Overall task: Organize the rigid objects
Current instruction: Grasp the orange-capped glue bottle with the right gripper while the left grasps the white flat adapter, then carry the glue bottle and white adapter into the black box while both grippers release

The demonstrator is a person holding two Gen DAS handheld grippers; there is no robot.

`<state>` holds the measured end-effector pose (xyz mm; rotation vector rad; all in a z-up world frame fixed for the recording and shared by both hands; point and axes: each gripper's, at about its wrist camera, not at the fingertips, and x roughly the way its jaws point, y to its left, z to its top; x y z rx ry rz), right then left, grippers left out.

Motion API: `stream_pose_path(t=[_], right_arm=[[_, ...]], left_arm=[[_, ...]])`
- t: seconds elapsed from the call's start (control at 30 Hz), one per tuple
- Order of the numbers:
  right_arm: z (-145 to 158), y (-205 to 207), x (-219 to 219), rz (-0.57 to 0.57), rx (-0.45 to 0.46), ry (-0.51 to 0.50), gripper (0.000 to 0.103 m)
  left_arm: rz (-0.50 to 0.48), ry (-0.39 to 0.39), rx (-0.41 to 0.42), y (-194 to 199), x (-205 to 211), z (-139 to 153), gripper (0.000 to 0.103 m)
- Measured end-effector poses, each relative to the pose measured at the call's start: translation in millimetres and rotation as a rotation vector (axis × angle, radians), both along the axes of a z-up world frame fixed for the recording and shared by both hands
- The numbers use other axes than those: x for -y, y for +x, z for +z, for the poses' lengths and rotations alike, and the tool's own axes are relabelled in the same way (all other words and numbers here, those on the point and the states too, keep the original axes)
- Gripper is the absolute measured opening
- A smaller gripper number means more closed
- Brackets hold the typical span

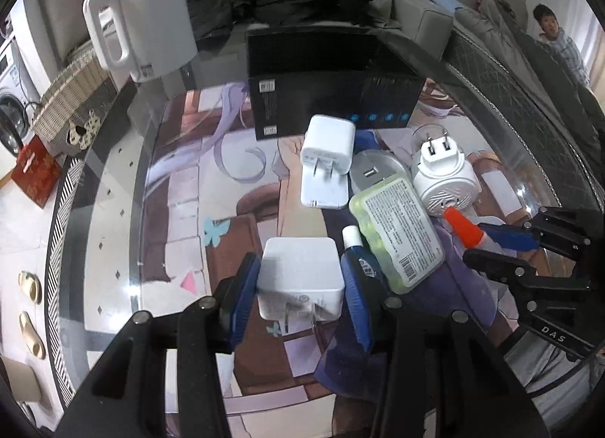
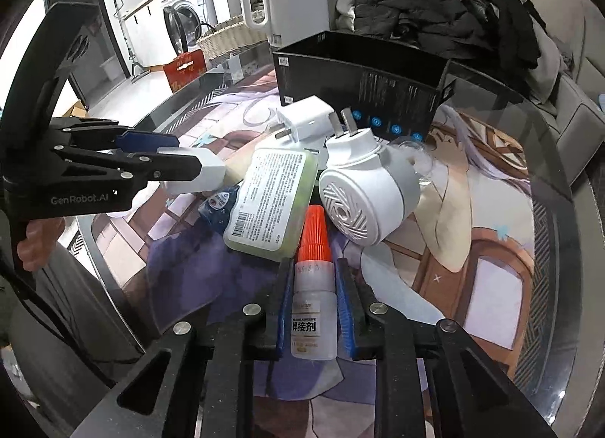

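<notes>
Both hands are working over the glass table (image 1: 113, 211) at once. The left gripper (image 1: 300, 283) is clamping a white charger block (image 1: 300, 271) across its flat sides, jaws only partly apart, holding it above the table's near edge. The right gripper (image 2: 313, 298) is squeezed tight on a small glue bottle (image 2: 314, 302) with an orange cap (image 2: 314, 232), gripping the clear body. The charger is looking stiff and smooth, so flat faces suit it; the bottle is looking light and slightly squashy, better held mid-body than by the cap. The black box (image 2: 359, 86) is standing open toward the table's far edge, beyond the other clutter.
</notes>
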<state>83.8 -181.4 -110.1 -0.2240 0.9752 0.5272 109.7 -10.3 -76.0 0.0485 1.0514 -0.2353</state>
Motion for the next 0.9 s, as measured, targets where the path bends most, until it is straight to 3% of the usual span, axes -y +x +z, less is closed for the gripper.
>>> stream_pose_path(t=[0.23, 0.3, 0.43, 0.73, 0.9], right_arm=[[-2.5, 1.0, 0.5, 0.008, -0.018, 0.007, 0.021], [-4.7, 2.1, -1.3, 0.012, -0.022, 0.004, 0.021], [-4.4, 2.6, -3.1, 0.015, -0.017, 0.0, 0.021], [12.9, -3.2, 5.3, -0.017, 0.056, 0.037, 0.021], [38.3, -17.1, 3.8, -0.015, 0.218, 0.071, 0.021]], left_arm=[[0.023, 0.027, -0.082, 6.6, -2.2, -26.6, 0.05], [0.016, 0.031, -0.101, 7.9, 0.1, -30.9, 0.044], [0.022, 0.041, -0.071, 5.8, 1.7, -24.4, 0.043], [0.023, -0.007, 0.115, -8.2, -2.4, 19.2, 0.043], [-0.008, -0.029, 0.288, -22.2, 0.6, 52.1, 0.043]])
